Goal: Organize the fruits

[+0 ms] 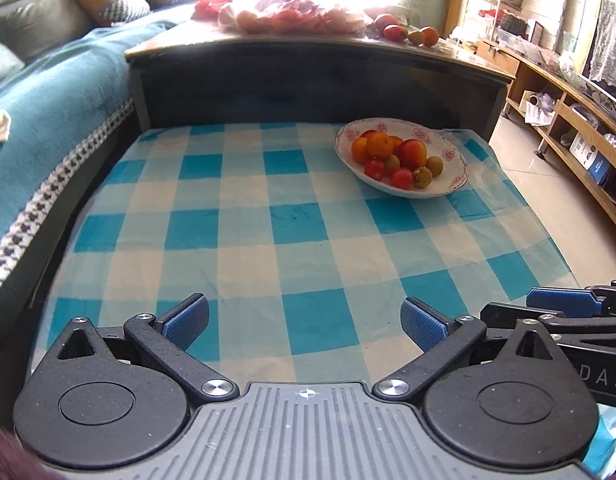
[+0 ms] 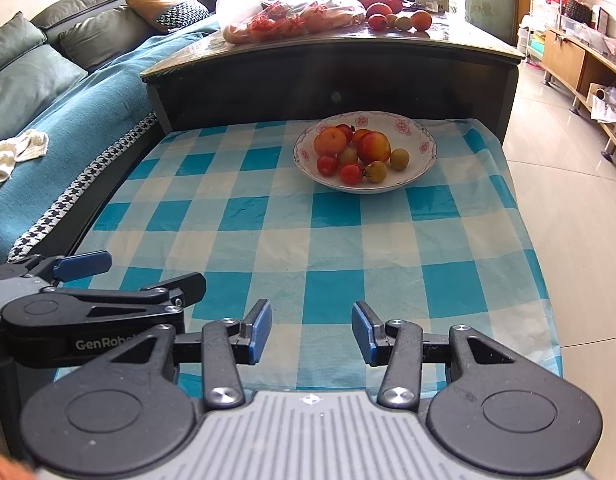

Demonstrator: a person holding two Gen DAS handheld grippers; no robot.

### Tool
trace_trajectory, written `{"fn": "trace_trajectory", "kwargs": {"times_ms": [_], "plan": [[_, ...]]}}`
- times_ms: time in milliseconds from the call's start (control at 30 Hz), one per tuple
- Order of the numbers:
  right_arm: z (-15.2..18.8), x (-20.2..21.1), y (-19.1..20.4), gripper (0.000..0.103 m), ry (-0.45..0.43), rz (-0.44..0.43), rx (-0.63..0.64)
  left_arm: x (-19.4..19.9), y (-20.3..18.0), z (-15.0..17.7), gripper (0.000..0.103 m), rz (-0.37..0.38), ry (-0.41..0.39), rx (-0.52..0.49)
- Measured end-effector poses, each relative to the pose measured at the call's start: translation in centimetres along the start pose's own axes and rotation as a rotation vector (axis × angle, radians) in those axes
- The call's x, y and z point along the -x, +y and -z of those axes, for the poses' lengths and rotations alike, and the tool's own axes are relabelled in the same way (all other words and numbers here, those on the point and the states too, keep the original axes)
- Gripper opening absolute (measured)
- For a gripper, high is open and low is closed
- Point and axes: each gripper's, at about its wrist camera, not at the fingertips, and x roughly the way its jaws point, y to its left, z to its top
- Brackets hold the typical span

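While both grippers' jaws stand open and empty, the floral-rimmed white bowl (image 2: pixel 425 148) holds oranges (image 2: pixel 329 141), cherry tomatoes (image 2: pixel 327 164) and small yellow-green fruits (image 2: pixel 399 159).

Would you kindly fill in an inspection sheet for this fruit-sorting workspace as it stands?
Surface: blue-and-white checked cloth covers the low table, lightly creased.
Job's things: white floral-rimmed ceramic bowl at the far right of the cloth, holding oranges, a red-yellow peach-like fruit, small red tomatoes and small yellow-green round fruits.
Clutter: higher dark table behind carries a clear plastic bag of fruit and loose fruits.
Grippers: left gripper open, empty; right gripper open, empty; both over the near edge, apart from the bowl.
Cables: nothing seen.
Surroundings: teal-covered sofa with cushions on the left, wooden shelving and tiled floor on the right.
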Motion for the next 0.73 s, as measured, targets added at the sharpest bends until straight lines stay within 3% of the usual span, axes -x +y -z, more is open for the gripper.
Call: {"fn": "trace_trajectory", "kwargs": {"times_ms": [733], "plan": [[0.12, -0.25, 0.19, 0.048, 0.008, -0.004, 0.004, 0.63, -0.66, 0.24, 0.103, -0.059, -0.085, -0.074]]}}
